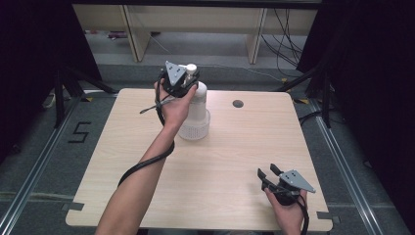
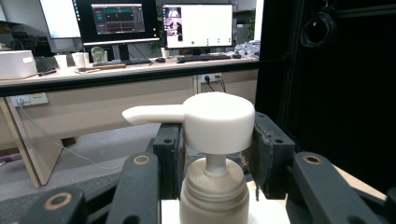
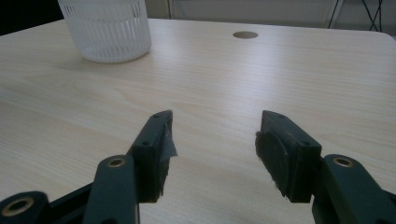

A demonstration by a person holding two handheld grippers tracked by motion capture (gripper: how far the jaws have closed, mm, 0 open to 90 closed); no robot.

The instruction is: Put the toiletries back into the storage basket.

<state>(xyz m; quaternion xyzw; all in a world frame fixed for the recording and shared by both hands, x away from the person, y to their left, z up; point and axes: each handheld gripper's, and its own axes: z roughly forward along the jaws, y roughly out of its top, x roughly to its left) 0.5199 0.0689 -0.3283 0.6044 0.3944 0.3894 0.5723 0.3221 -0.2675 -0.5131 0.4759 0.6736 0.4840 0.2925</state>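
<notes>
A white pump bottle stands upright in a white ribbed cup at the far middle of the wooden table. My left gripper comes at its top from the near side, held up by a raised hand. In the left gripper view both pads sit against the sides of the round pump head, and my left gripper is shut on it; the spout points left. My right gripper rests low near the front right edge. Its jaws stand open over bare wood, with the ribbed cup far off.
A round cable hole lies in the tabletop right of the bottle, also visible as the hole in the right gripper view. The left gripper's cable trails along the forearm. Desks with monitors stand beyond the table.
</notes>
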